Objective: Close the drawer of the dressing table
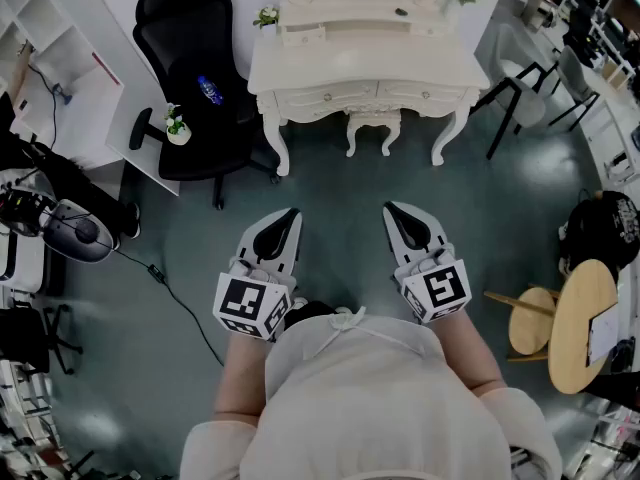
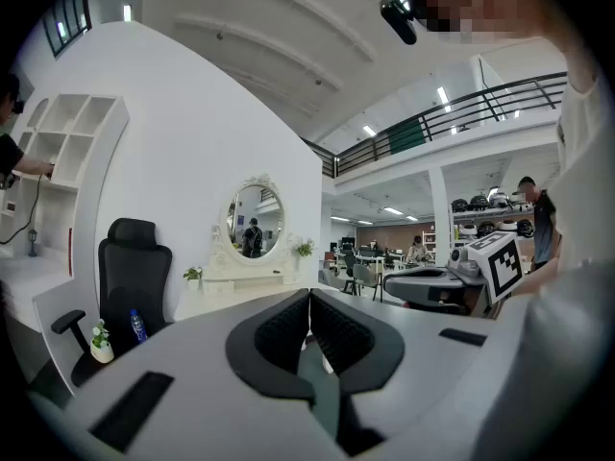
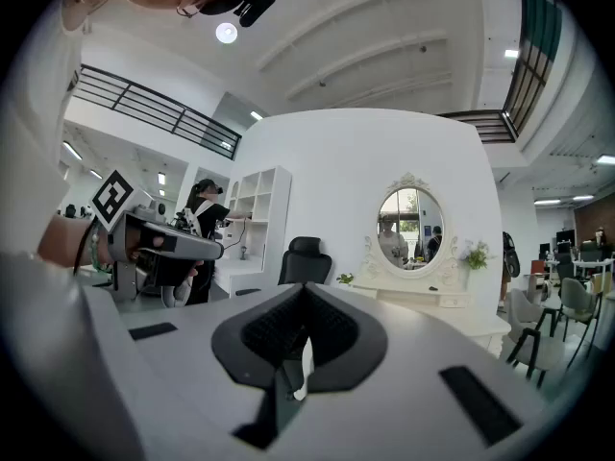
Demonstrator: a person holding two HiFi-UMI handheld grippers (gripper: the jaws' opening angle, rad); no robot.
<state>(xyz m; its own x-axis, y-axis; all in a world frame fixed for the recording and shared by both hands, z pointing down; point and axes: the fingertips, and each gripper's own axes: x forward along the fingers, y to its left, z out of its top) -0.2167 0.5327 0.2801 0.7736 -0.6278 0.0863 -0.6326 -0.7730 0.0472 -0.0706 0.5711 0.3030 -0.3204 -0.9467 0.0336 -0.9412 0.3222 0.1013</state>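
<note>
Ornate cream dressing bench (image 1: 360, 63) at upper centre; white left claw (image 1: 290, 214) and right claw (image 1: 393, 208) (both pressed together, empty) level at mid-frame, well apart from it.

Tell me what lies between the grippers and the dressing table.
Head view: only bare floor and a small white stool, set against the dressing table, lie ahead of the left gripper and right gripper.

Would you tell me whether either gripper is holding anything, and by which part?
Nothing is held. The left gripper and the right gripper both have their jaws closed on nothing, and both are apart from the dressing table.
</note>
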